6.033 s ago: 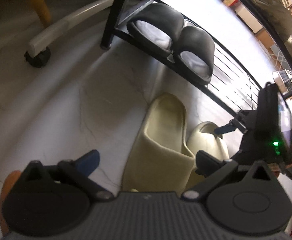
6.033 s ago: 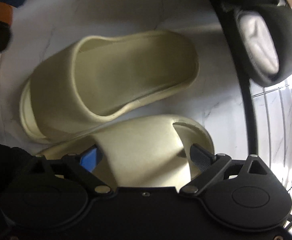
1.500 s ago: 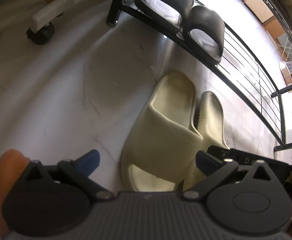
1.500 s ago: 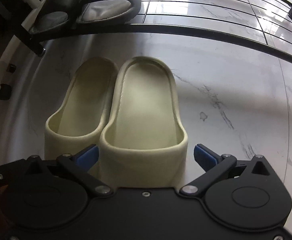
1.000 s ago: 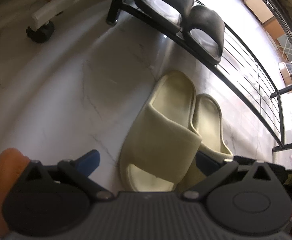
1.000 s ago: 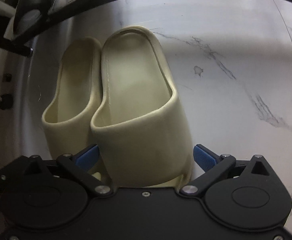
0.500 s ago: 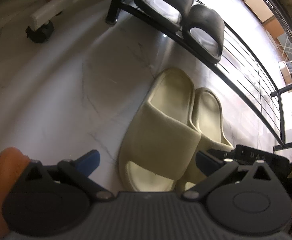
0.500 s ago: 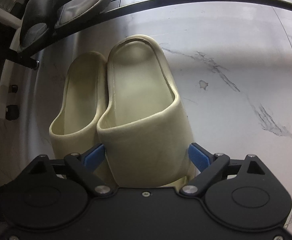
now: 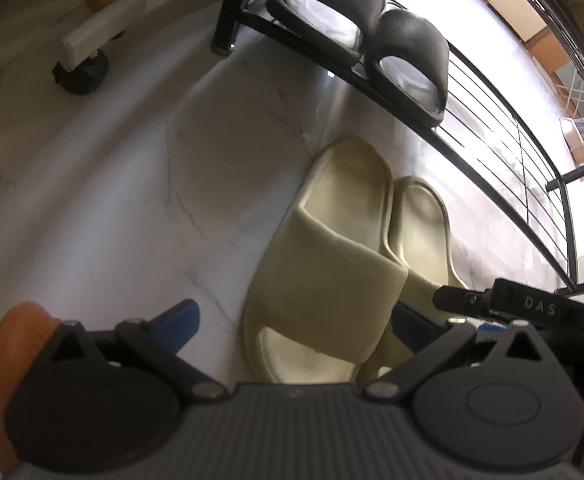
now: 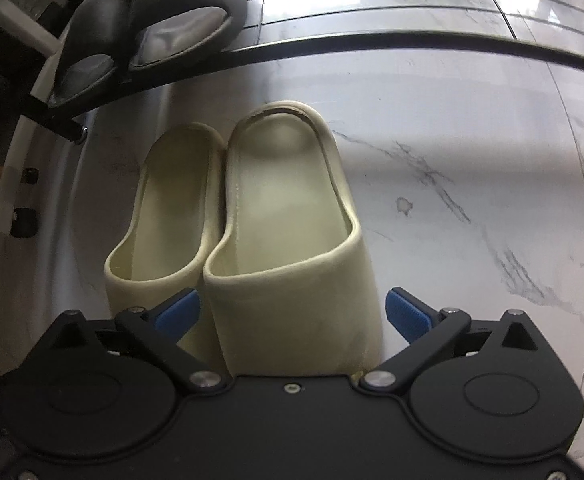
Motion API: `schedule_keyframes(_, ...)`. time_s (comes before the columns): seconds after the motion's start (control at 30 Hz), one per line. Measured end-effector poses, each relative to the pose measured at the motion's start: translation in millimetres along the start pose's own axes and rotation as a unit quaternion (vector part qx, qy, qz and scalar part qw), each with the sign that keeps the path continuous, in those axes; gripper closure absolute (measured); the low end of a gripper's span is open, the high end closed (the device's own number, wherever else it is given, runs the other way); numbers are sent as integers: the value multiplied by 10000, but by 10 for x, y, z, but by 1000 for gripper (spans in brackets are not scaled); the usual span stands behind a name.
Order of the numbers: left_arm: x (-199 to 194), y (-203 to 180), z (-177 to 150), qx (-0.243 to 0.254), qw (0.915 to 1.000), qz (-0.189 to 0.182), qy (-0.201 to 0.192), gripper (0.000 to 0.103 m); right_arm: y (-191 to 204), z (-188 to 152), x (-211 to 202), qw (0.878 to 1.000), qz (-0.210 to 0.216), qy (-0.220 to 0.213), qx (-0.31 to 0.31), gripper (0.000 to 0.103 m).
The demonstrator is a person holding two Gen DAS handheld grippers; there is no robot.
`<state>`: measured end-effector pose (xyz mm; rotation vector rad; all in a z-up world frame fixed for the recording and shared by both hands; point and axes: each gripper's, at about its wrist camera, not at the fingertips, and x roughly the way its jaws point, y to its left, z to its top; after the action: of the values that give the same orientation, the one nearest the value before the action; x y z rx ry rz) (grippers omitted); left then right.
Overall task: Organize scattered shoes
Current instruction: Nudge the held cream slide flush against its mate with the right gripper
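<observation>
Now: two cream slides lie side by side, touching, on the marble floor point(image 10: 472, 128) just before the black shoe rack point(image 10: 372, 42). Right slide point(image 10: 292, 240) sits at 12 o'clock from the right gripper point(image 10: 292, 310), strap between its wide-open jaws, no contact evident; long axis runs 6–12, heel toward the rack. Left slide point(image 9: 332, 264) lies at 1 o'clock of the left gripper point(image 9: 292, 320), also wide, empty. Black slides point(image 9: 364, 28) rest on the rack.
</observation>
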<state>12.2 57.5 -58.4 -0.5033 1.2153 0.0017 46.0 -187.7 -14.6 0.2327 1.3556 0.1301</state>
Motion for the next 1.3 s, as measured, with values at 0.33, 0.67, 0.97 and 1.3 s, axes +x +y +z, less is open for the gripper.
schedule_keyframes(0.33, -4, -11, 2, 54, 9999, 115, -67, 1, 26, 4, -52, 9999, -4, -108, -66, 2)
schedule_keyframes(0.67, -21, 24, 26, -39, 9995, 262, -160, 1, 144, 13, -154, 9981, 484, -317, -209, 2)
schedule_keyframes(0.97, -30, 50, 34, -133, 9991, 343, -195, 1, 280, -33, -112, 9960, 809, 13, -367, 1)
schedule_keyframes(1.3, -52, 70, 29, -156, 9985, 447, -277, 1, 304, -50, -103, 9951, 940, 42, -316, 0)
